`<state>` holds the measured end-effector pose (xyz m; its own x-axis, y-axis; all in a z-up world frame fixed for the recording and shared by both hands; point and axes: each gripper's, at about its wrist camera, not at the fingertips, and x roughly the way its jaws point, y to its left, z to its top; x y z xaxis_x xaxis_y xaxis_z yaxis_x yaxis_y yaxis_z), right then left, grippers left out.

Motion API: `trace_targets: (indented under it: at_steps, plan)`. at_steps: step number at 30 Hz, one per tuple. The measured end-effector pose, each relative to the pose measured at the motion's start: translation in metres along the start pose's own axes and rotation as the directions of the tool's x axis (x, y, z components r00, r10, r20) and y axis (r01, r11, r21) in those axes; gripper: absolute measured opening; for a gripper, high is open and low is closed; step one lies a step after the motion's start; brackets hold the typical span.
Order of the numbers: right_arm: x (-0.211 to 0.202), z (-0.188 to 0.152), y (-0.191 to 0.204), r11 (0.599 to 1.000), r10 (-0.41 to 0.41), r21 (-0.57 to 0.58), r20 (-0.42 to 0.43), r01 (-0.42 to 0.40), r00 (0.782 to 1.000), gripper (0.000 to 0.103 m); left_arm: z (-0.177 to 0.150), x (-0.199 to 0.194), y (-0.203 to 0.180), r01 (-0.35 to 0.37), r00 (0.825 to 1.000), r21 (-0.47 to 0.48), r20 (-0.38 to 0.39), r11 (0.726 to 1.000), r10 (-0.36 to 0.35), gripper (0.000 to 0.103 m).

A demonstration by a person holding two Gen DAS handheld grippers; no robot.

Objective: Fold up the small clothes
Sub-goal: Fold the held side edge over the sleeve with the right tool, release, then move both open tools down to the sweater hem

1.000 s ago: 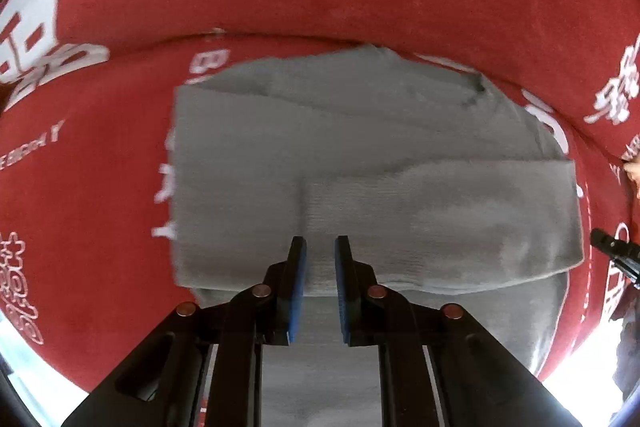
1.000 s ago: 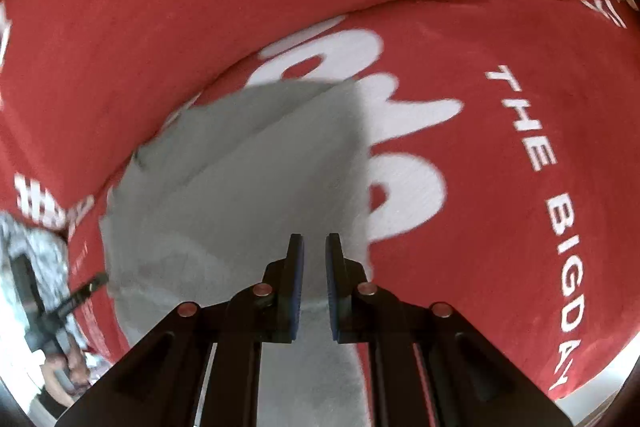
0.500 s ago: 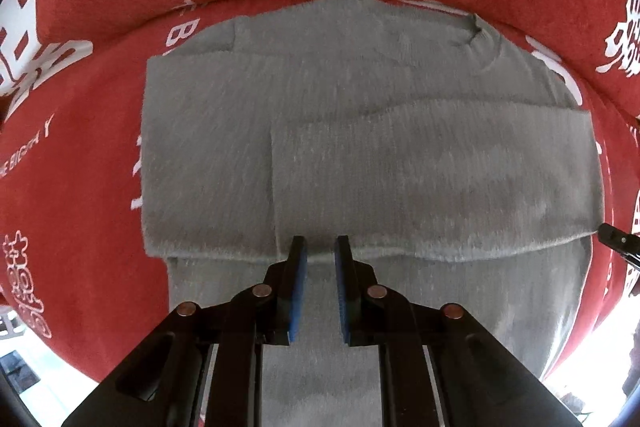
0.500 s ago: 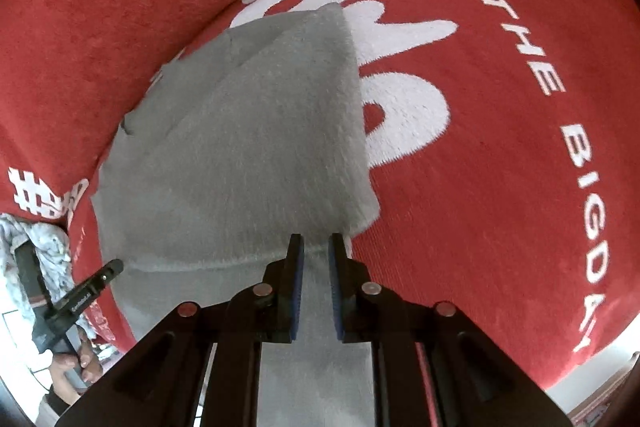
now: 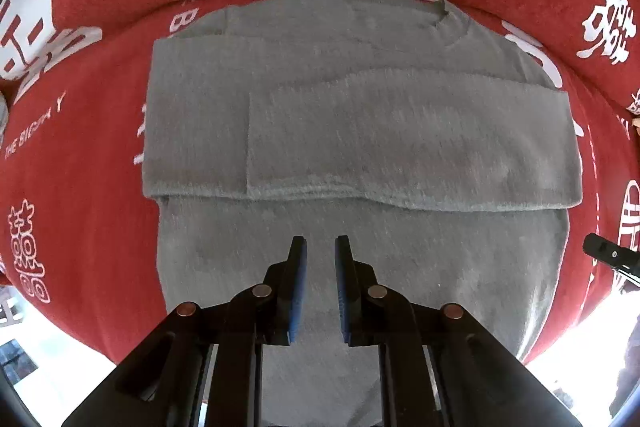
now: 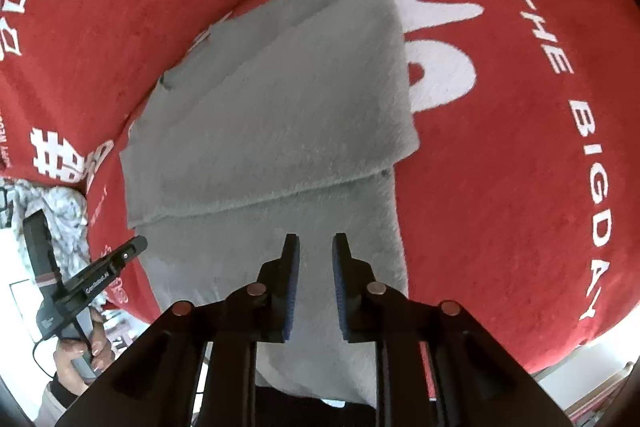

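1. Left wrist view: left tongs (image 5: 321,247) hang slightly parted, holding nothing, above the near half of the grey sweater (image 5: 360,131), sleeves folded across, on the red cloth (image 5: 80,211).
2. Right wrist view: right tongs (image 6: 316,245), jaws just opening, empty, above the sweater (image 6: 272,115).

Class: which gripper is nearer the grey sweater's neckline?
Neither clearly. Left gripper and right gripper both hover over the grey sweater body, short of its neckline.
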<state>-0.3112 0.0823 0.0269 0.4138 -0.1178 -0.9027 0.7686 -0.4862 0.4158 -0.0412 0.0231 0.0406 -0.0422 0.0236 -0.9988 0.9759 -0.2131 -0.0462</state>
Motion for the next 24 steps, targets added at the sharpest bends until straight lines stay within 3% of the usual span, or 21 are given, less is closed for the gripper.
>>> trace_targets:
  at_steps: [4, 5, 6, 7, 9, 12, 16, 19, 24]
  plan:
    - [0.008, -0.002, 0.002, 1.0, 0.023, -0.007, -0.032, -0.023, 0.999, 0.032, -0.008, 0.003, -0.001, -0.011, 1.0, -0.016, -0.011, 1.0, 0.01, 0.018]
    - [0.008, -0.003, 0.002, 1.0, 0.026, -0.011, -0.036, -0.027, 0.999, 0.037, -0.01, 0.004, -0.002, -0.013, 1.0, -0.025, -0.01, 1.0, 0.013, 0.03]
    - [0.008, -0.003, 0.003, 0.999, 0.029, -0.019, -0.04, -0.029, 0.999, 0.042, -0.014, 0.004, -0.002, -0.011, 1.0, -0.043, -0.012, 0.999, 0.011, 0.079]
    - [0.008, -0.005, 0.004, 0.999, 0.032, -0.031, -0.044, -0.033, 0.999, 0.043, -0.017, 0.002, -0.002, -0.02, 1.0, -0.06, -0.004, 0.998, 0.019, 0.102]
    - [0.008, -0.007, 0.006, 0.998, 0.041, -0.044, -0.05, -0.043, 0.998, 0.046, -0.023, -0.004, -0.005, -0.035, 0.999, -0.062, 0.032, 0.997, 0.037, 0.102]
    - [0.008, -0.011, 0.008, 0.997, 0.054, -0.06, -0.061, -0.057, 0.997, 0.056, -0.032, -0.001, -0.012, -0.052, 0.999, -0.065, 0.009, 0.997, 0.053, 0.102]
    - [0.015, -0.015, 0.01, 0.995, 0.057, -0.075, -0.086, -0.064, 0.995, 0.059, -0.042, -0.003, -0.014, -0.073, 0.997, -0.072, 0.01, 0.995, 0.074, 0.102]
    - [0.017, -0.018, 0.011, 0.993, 0.063, -0.093, -0.09, -0.071, 0.994, 0.078, -0.05, -0.005, -0.012, -0.085, 0.996, -0.083, 0.016, 0.993, 0.087, 0.102]
    - [0.02, -0.029, 0.015, 0.991, 0.067, -0.106, -0.105, -0.079, 0.992, 0.08, -0.066, -0.008, -0.005, -0.103, 0.995, -0.086, 0.005, 0.991, 0.104, 0.102]
